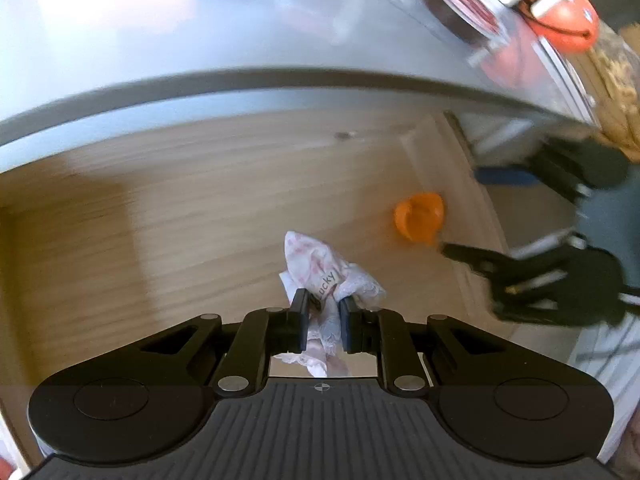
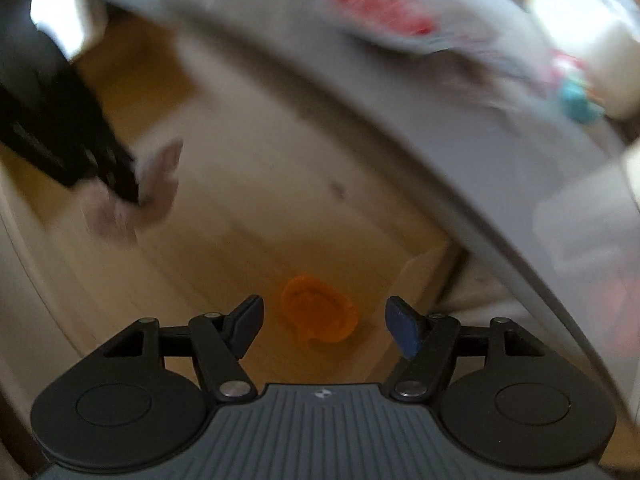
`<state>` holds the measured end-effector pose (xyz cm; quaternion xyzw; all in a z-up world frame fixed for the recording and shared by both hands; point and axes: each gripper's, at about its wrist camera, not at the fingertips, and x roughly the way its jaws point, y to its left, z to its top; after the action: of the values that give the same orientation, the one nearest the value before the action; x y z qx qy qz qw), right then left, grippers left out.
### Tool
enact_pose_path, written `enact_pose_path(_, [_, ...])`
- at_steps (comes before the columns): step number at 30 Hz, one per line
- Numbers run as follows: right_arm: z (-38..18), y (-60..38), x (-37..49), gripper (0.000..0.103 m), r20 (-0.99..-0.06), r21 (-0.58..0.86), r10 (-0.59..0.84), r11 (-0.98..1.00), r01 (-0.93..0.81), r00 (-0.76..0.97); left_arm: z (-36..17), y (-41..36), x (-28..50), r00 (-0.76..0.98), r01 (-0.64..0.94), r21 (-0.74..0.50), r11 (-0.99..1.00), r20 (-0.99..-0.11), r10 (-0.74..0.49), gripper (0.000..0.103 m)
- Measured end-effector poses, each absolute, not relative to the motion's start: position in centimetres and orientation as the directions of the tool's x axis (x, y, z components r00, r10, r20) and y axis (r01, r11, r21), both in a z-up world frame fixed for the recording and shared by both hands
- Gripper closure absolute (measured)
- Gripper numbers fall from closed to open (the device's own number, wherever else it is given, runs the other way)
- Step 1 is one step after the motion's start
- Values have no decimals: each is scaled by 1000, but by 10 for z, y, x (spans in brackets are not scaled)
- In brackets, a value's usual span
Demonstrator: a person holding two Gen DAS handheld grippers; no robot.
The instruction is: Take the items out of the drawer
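Observation:
In the left wrist view my left gripper is shut on a crumpled white and pink wrapper, held above the wooden floor of the open drawer. An orange cup-shaped piece lies on the drawer floor near its right wall. The right gripper shows there as a black shape just right of the orange piece. In the blurred right wrist view my right gripper stands open over the orange piece, which lies between and just beyond its fingertips. The wrapper and the left gripper appear at the left.
The grey tabletop overhangs the drawer's far side. On it lie a red round item, an orange object and other blurred things. The drawer's right wall stands close to the orange piece.

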<state>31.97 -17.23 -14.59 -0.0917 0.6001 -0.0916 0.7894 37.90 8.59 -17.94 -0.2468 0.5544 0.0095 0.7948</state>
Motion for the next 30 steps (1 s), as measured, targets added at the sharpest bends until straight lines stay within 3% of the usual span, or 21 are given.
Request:
enact_pose_path(5, [-179, -166, 340, 35, -930, -338, -307, 930, -146, 201, -182, 84, 377, 368, -293, -381, 877, -891, -264, 85])
enact_pose_path(10, [-202, -178, 357, 35, -957, -285, -270, 945, -162, 105, -189, 84, 381, 373, -307, -382, 872, -891, -258, 85])
enact_pose_path(14, [-210, -190, 358, 48, -971, -240, -238, 965, -106, 37, -187, 81, 385, 370, -300, -371, 879, -894, -252, 85])
enact_pose_path(23, [-153, -185, 353, 48, -977, -118, -128, 991, 64, 171, -193, 80, 386, 364, -298, -387, 873, -891, -270, 85])
enact_pose_path(30, [-92, -153, 342, 48, -937, -65, -88, 995, 79, 338, -174, 65, 377, 471, -169, -365, 915, -846, -250, 85])
